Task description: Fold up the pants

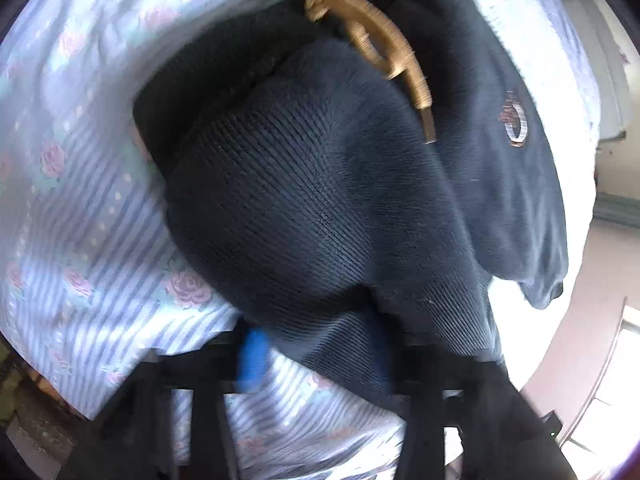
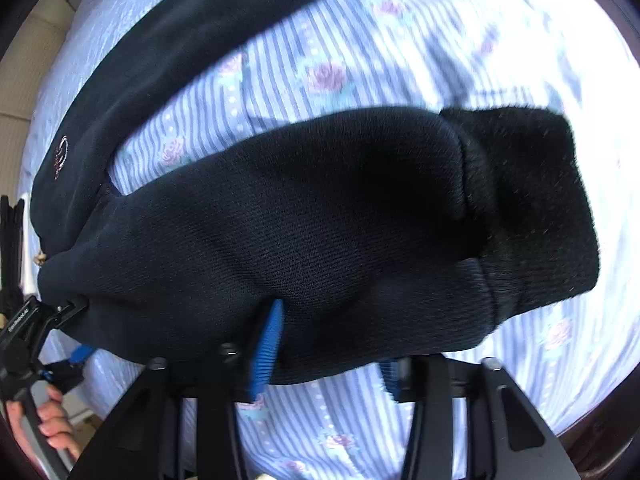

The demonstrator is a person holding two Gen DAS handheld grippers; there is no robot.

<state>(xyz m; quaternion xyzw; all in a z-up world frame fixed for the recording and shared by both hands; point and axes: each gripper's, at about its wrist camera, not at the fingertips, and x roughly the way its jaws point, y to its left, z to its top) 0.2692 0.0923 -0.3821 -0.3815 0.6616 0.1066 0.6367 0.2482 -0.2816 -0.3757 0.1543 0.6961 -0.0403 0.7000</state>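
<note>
Dark navy knit pants (image 1: 320, 184) lie bunched on a striped floral bedsheet (image 1: 80, 208). A gold drawstring (image 1: 360, 36) hangs over them and a small round logo (image 1: 516, 120) shows on the right. My left gripper (image 1: 316, 352) is shut on the pants' fabric, its blue pads (image 1: 252, 356) partly buried. In the right wrist view the pants (image 2: 320, 232) hang across the frame with a ribbed cuff (image 2: 536, 208) at the right. My right gripper (image 2: 328, 344) is shut on the pants' lower edge, with one blue pad (image 2: 268, 344) showing.
The bedsheet (image 2: 400, 52) covers the bed in both views. The left gripper (image 2: 76, 356) and the hand (image 2: 48, 424) holding it show at the lower left of the right wrist view. The bed's edge and pale floor (image 1: 600, 320) lie at the right.
</note>
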